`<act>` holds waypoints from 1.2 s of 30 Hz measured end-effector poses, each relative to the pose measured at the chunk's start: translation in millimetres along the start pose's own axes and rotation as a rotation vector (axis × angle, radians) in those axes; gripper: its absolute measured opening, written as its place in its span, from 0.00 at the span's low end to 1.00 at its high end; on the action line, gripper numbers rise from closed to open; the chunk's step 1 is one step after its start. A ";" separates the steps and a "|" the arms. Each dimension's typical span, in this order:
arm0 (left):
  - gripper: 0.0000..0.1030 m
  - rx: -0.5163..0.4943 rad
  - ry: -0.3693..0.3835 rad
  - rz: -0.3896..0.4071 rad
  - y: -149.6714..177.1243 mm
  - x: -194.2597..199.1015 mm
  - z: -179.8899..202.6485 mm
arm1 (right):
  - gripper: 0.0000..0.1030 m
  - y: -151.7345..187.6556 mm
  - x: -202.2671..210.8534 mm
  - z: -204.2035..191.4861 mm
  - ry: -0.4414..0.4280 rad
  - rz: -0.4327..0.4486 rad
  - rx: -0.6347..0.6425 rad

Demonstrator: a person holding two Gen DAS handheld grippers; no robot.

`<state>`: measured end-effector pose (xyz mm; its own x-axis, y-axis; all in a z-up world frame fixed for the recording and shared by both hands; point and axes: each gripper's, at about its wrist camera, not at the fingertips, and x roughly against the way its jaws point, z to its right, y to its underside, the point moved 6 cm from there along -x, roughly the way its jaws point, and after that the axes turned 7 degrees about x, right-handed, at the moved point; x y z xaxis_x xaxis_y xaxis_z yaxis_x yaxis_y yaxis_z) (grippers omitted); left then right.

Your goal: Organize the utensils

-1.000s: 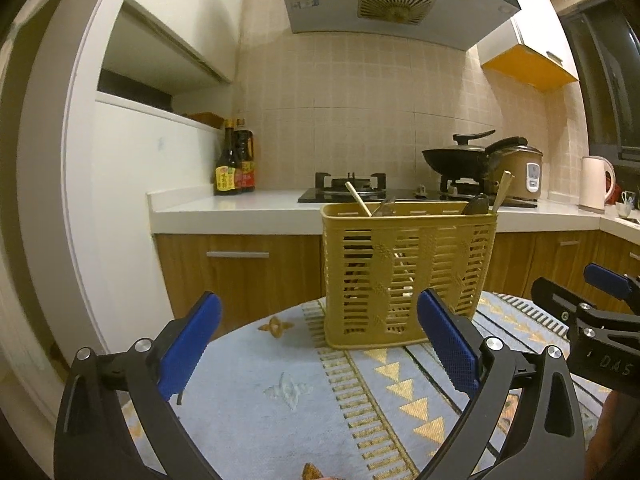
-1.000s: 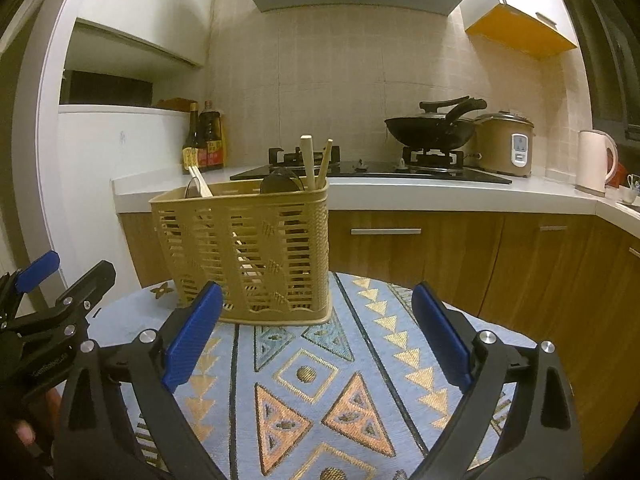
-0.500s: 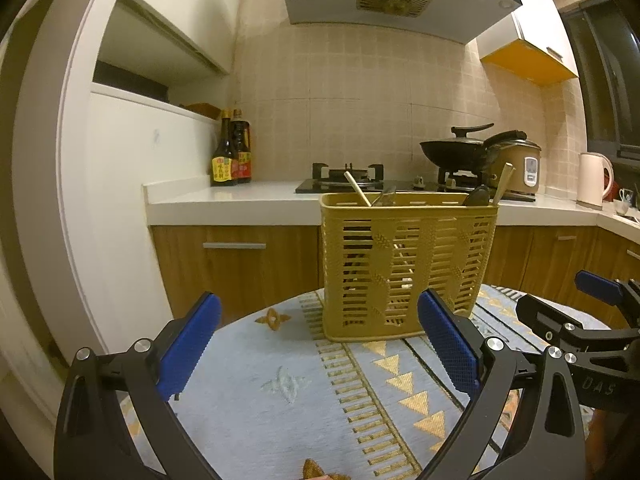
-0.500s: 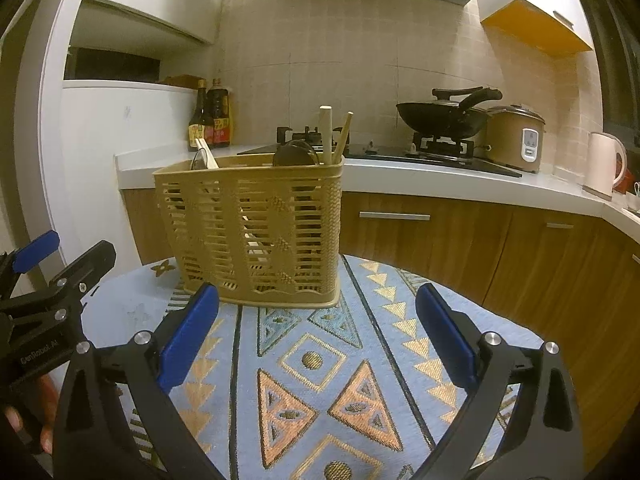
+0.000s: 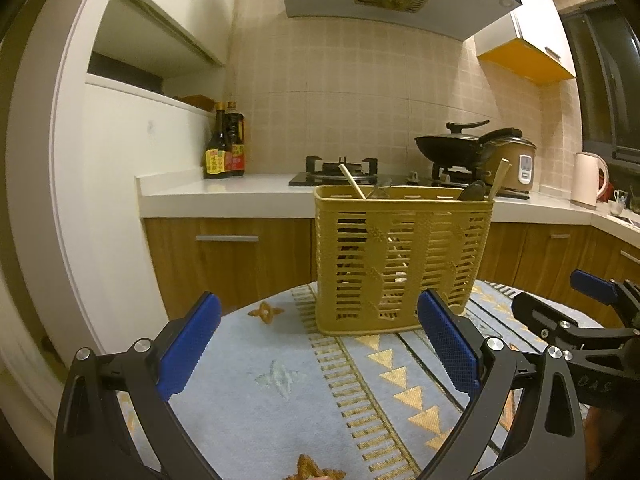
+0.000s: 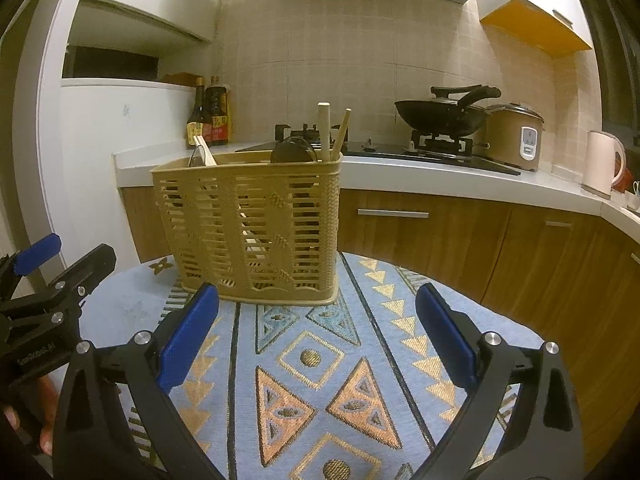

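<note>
The left gripper (image 5: 320,344) has its blue-padded fingers (image 5: 190,344) spread wide with nothing between them, hovering over the patterned tablecloth (image 5: 280,392). The right gripper (image 6: 318,338) is spread just as wide and equally empty above the same cloth. Each gripper also appears at the edge of the other's view, the right one low on the right of the left wrist view and the left one low on the left of the right wrist view.

Ahead of both stands the yellow slatted utensil basket (image 5: 402,264), upright on the cloth and apart from either tool. In the left wrist view a pale chopstick (image 5: 352,181) leans out on the left of the rim and a dark utensil (image 5: 472,191) with a wooden handle (image 5: 498,179) rises on the right. The right wrist view shows the basket's corner instead, with two wooden sticks (image 6: 325,132) standing tall at its right end beside a dark rounded utensil head.

Only the right wrist view shows part of a hand (image 6: 44,412) gripping the left tool, at the lower left.

Behind, a counter (image 5: 224,192) carries two sauce bottles (image 5: 225,148), a gas hob with a black wok (image 5: 450,147), a rice cooker (image 6: 516,136) and a pale kettle (image 6: 602,164).
</note>
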<state>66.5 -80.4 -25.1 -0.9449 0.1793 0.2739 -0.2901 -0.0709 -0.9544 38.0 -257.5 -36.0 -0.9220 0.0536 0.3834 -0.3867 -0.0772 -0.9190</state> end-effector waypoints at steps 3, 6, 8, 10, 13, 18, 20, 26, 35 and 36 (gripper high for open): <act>0.93 -0.008 -0.002 0.005 0.1 0.7 1.6 | 0.91 -0.6 0.1 -1.5 0.001 0.003 0.009; 0.93 -0.012 -0.004 0.005 0.6 1.4 2.8 | 0.91 -0.7 1.2 -2.1 -0.004 0.011 0.012; 0.93 -0.014 -0.007 0.009 0.5 2.3 3.0 | 0.91 -0.8 1.9 -1.6 -0.001 0.014 0.011; 0.93 -0.015 -0.008 0.010 0.3 2.4 3.3 | 0.91 -0.6 2.6 -0.9 0.001 0.015 0.009; 0.93 -0.014 -0.009 0.010 0.2 2.6 3.2 | 0.91 -1.3 3.0 0.4 0.004 0.017 0.004; 0.93 -0.012 -0.012 0.013 -0.8 2.4 2.3 | 0.91 -1.4 3.4 0.4 0.005 0.018 0.006; 0.93 -0.010 -0.014 0.013 -1.4 1.3 1.6 | 0.91 -1.4 3.5 0.2 0.006 0.017 0.009; 0.93 -0.010 -0.019 0.017 -1.8 2.1 0.8 | 0.91 -1.0 3.5 0.6 0.006 0.015 0.011; 0.93 -0.030 -0.028 0.047 -2.7 7.4 2.8 | 0.91 -1.5 4.2 4.5 0.020 0.014 -0.016; 0.93 -0.031 -0.029 0.047 -2.7 7.3 2.9 | 0.91 -1.2 4.2 4.6 0.019 0.012 -0.018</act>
<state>59.9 -81.7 -20.2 -0.9616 0.1480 0.2314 -0.2406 -0.0481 -0.9694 34.6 -261.8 -32.9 -0.9261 0.0719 0.3704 -0.3746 -0.0598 -0.9252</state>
